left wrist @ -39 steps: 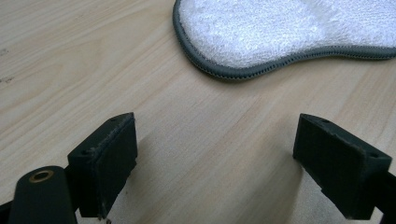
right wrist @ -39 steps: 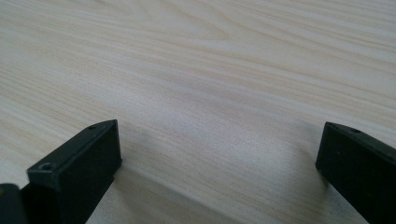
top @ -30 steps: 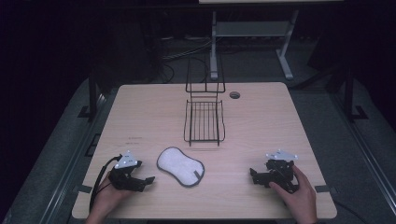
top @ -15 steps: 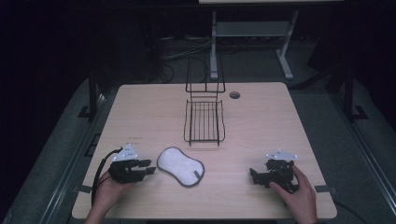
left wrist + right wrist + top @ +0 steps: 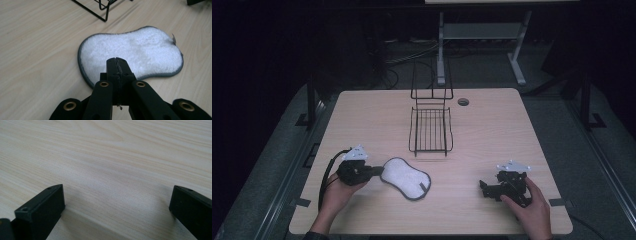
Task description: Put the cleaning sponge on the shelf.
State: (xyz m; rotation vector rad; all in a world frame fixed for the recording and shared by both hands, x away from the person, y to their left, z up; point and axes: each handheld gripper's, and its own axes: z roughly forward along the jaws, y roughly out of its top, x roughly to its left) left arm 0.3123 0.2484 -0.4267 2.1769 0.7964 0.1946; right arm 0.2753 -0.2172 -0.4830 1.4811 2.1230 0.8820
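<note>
Since 1 second ago, the left gripper (image 5: 116, 65) is being advanced onto the white pad (image 5: 405, 177), jaws pressed together, apparently empty; reopening is needed. Right gripper (image 5: 490, 189) is being rested, jaws spread.

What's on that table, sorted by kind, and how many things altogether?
Handheld grippers: 2, left gripper and right gripper
White pad with grey edging: 1
Black wire rack: 1
Total: 4
</note>
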